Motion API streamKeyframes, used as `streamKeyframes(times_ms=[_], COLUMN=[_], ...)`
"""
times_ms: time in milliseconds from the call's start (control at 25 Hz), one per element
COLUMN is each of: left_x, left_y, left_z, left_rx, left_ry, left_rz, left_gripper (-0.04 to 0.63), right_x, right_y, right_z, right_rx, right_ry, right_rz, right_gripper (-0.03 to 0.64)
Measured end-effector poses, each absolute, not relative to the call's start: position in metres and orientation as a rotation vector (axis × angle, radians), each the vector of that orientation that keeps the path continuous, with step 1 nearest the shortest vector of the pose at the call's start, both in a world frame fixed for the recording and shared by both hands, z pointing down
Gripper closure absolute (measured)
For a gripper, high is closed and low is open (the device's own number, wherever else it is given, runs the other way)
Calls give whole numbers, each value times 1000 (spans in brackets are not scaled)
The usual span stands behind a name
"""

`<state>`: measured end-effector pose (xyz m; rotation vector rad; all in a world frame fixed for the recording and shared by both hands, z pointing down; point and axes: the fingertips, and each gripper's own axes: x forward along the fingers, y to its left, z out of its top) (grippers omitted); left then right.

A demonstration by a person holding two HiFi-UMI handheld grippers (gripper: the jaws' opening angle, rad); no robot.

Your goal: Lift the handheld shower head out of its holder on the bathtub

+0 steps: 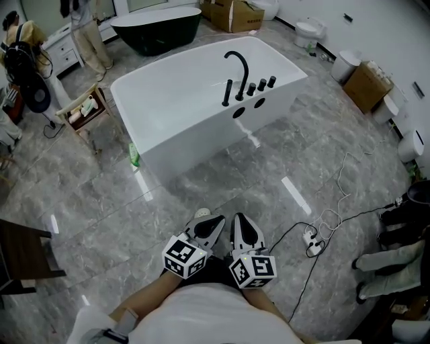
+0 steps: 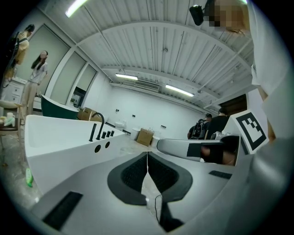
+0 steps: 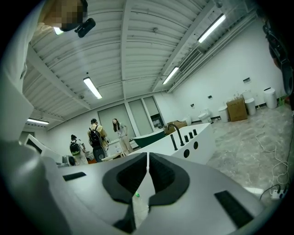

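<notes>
The white bathtub (image 1: 168,107) stands across the marble floor, well ahead of me. On its rim rise a curved black faucet (image 1: 238,67) and, left of it, the slim black handheld shower head (image 1: 228,93), upright in its holder, with black knobs (image 1: 261,85) to the right. Both grippers are held close to my body, far from the tub. My left gripper (image 1: 203,215) is shut with nothing in it, its pads meeting (image 2: 147,158). My right gripper (image 1: 240,216) is shut and empty too (image 3: 147,160). The shower head (image 2: 93,133) (image 3: 173,142) shows small in both gripper views.
A dark green tub (image 1: 158,30) and a cardboard box (image 1: 232,13) lie behind the white one. Another box (image 1: 366,84) and toilets line the right wall. A power strip with cables (image 1: 314,243) lies right of me, a wooden rack (image 1: 87,107) left of the tub. People stand far left.
</notes>
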<state>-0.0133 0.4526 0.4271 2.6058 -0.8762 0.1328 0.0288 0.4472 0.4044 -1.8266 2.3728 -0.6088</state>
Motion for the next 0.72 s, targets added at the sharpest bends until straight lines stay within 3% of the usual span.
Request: streamKeyframes(times_ms=[720], left_x=[3], left_y=[322], left_z=[417], left_rx=[2578], left_ry=[-883], left_rz=[82], left_gripper=[583], right_x=[55], right_y=[325], right_z=[395], right_rx=[-1846], right_ry=[2348], right_rz=[-593], right_gripper=[594])
